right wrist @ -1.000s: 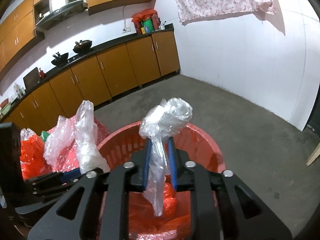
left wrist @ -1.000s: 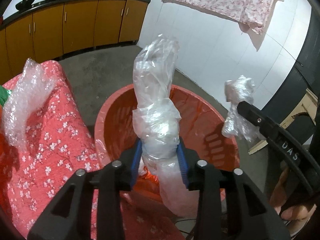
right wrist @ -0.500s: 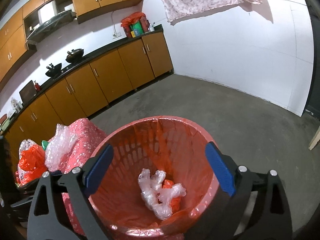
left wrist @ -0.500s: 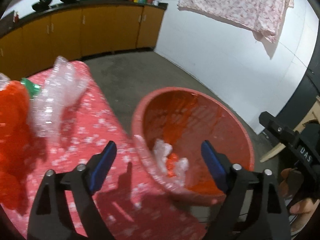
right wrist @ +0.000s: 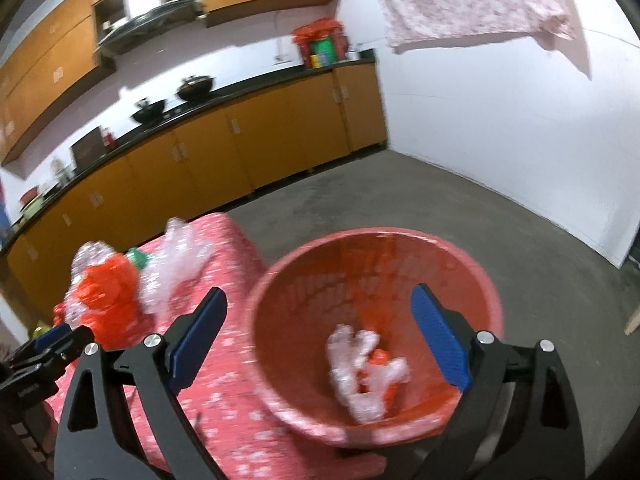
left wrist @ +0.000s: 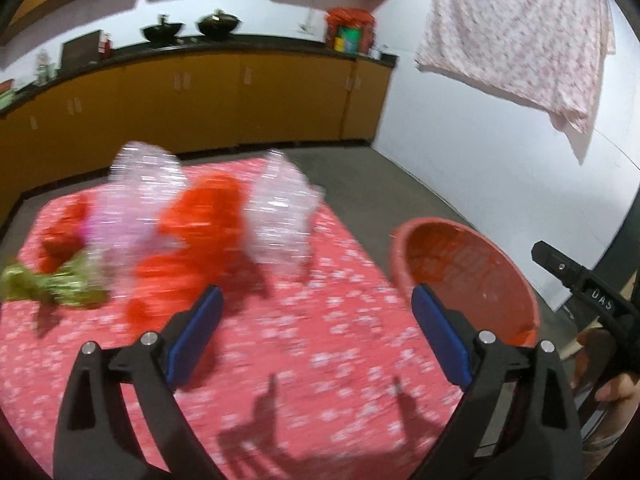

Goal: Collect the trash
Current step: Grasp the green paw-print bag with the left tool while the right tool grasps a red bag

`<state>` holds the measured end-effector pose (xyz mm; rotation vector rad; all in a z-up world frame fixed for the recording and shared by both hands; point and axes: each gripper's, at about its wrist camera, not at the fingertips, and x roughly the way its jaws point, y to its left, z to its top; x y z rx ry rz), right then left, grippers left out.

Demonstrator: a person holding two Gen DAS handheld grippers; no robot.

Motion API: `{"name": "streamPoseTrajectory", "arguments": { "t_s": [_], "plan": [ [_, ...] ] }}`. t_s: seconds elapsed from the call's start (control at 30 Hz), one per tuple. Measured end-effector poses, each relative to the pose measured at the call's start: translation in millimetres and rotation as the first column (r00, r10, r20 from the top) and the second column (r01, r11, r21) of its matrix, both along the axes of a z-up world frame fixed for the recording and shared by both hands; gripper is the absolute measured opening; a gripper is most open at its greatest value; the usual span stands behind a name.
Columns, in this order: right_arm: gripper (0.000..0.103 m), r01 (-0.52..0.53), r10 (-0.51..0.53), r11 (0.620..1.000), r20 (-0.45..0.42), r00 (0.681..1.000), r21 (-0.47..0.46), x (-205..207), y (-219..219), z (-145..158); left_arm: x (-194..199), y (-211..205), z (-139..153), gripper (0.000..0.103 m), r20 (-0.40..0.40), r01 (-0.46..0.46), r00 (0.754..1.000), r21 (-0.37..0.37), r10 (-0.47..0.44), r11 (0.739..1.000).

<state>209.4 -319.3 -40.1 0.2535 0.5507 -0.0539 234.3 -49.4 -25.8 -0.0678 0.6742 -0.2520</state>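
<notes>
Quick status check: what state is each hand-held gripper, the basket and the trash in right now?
Left hand-held gripper: open, empty, above the table.
Right hand-held gripper: open, empty, over the basket.
Red basket: upright, beside the table, holding crumpled clear plastic and a red scrap.
Table pile: red bags, clear bubble wrap and a green wrapper uncollected on the floral cloth.

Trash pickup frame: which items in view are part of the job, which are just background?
Job:
- red basket, clear plastic wads already inside
- crumpled clear plastic, red bag and green wrapper on the floral tablecloth
- left gripper and right gripper, both open

Background:
- cabinets
- woks
- hanging cloth
</notes>
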Motion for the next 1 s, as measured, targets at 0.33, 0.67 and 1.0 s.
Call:
{"name": "streamPoseTrajectory", "arguments": {
  "t_s": [0.33, 0.67, 1.0],
  "plan": [
    [0.093, -0.320, 0.319, 0.947, -0.034, 0.947, -0.027, 19.0, 132.4, 4.4, -33.2, 151.1, -8.6, 0.095, 0.019, -0.341, 0.940, 0.102, 0.341, 0.935],
    [0.091, -0.469, 0.460, 0.880, -0.119, 0.880, -0.072, 43.3, 248.2, -23.5, -34.6, 241.2, -22.9, 0.095, 0.034, -0.566, 0.823, 0.143, 0.568, 0.812],
    [0.080, -0.466, 0.427, 0.873, -0.233, 0.874, -0.147, 65.7, 296.1, -65.5, -9.5, 241.2, -31.3, 0.097, 0.062, -0.533, 0.844, 0.197, 0.532, 0.823]
  ]
}}
